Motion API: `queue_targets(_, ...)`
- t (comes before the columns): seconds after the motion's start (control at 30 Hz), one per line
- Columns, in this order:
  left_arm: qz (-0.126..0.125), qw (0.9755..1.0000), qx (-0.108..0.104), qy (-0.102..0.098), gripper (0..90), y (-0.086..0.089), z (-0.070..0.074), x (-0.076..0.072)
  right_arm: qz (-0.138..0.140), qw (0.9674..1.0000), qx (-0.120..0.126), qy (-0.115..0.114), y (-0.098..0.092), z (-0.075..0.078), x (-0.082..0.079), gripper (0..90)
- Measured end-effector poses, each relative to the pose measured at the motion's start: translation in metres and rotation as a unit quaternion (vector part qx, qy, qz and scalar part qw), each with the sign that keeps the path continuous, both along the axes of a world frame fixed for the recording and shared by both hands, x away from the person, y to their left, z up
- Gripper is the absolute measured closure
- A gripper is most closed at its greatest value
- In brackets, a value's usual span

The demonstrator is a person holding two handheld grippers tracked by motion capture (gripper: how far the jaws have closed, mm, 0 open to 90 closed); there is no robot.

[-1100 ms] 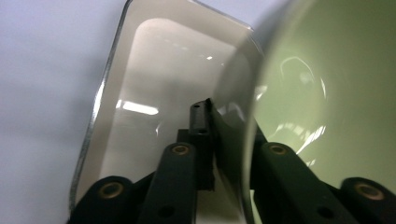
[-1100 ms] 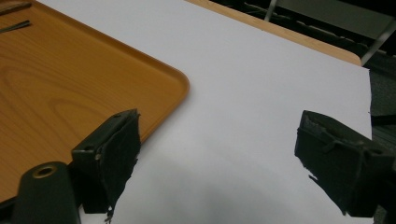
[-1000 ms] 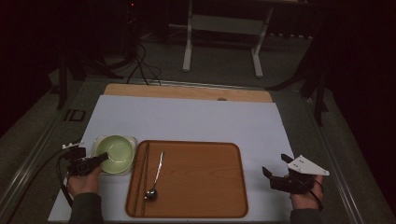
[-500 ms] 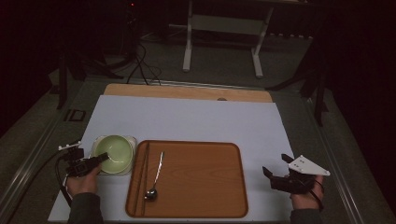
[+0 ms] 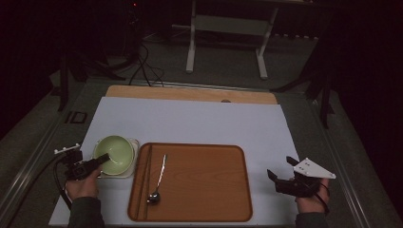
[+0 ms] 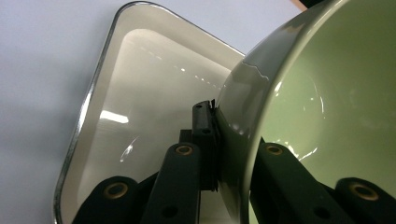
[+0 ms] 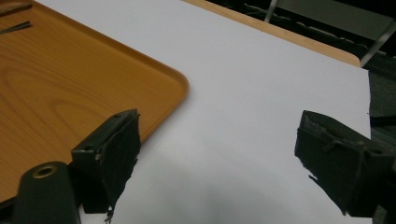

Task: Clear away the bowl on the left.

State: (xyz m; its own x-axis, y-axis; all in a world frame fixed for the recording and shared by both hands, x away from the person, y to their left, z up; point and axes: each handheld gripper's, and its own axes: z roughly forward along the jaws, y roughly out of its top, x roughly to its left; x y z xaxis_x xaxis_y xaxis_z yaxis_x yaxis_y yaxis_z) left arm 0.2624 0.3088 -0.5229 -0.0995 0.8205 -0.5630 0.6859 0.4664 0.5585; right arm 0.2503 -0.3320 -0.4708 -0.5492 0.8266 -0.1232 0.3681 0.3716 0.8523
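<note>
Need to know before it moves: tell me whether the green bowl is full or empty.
Empty. The green bowl, clamped at its rim by the left tool, shows a bare glossy inside with only light reflections.

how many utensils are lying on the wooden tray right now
3: a spoon lies left of centre on the tray, bowl end nearest the person, and two chopsticks lie side by side along its left edge.

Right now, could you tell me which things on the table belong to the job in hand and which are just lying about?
In the job:
- green bowl, rim clamped by the left tool
- white dish under the bowl

Lying about:
- wooden tray
- spoon and chopsticks on the tray
- right tool, open, holding nothing
</note>
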Motion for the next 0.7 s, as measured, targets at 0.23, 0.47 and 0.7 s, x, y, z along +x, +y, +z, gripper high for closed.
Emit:
queue_targets(0.23, -0.011, 0.9998, -0.007, -0.018, 85.0, -0.005, 0.01, -0.001, 0.0, 1.0, 0.002, 0.0, 0.0, 0.0, 0.0, 14.1)
queue_targets(0.47, -0.033, 0.9989, 0.002, -0.032, 84.9, -0.015, 0.025, -0.001, -0.002, 1.0, 0.003, 0.0, -0.001, 0.0, 0.0, 14.1)
queue_targets(0.7, -0.056, 0.9971, 0.016, -0.05, 84.9, -0.027, 0.045, -0.001, -0.003, 1.0, 0.004, 0.0, -0.001, 0.0, 0.0, 14.1)
